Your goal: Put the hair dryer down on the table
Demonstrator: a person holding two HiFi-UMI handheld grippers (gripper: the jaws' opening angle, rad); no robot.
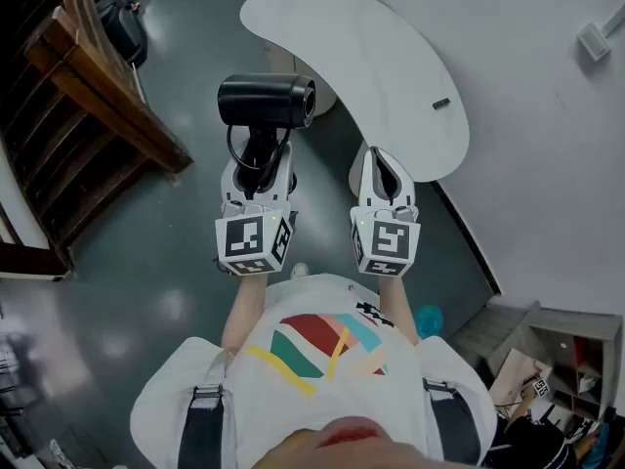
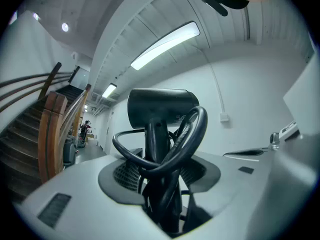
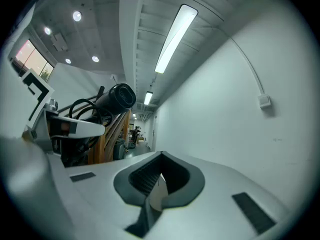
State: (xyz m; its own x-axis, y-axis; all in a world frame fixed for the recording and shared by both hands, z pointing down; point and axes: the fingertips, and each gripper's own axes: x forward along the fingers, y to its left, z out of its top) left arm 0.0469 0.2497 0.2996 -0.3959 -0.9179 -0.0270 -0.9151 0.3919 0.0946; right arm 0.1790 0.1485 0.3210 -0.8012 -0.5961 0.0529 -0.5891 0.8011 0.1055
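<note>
The left gripper (image 1: 259, 159) pinches the handle of the black hair dryer (image 1: 266, 102), so the dryer stands upright in the air with its barrel lying across, above the jaws. It hangs over the dark floor (image 1: 186, 252), just beside the near end of the white curved table (image 1: 371, 57), and is not yet above it. The right gripper (image 1: 379, 159) has its jaws pressed together and carries nothing.

The first risk is an early release. If the jaws open here, the dryer probably falls to the floor and not on the table top. The second risk is the power cord (image 2: 165, 144). It makes loops around the handle, very near the jaws, and may catch on them when the gripper pulls away, which could drag the dryer toward the table edge. The heavy barrel on top may also tip in the grip.

Only the head view shows the table and how far the dryer is from it, and also a small dark object (image 1: 441, 104) on the table's far side. The left gripper view shows the cord loops and the grip from close, but no table. The right gripper view confirms its own jaws are closed and empty.
</note>
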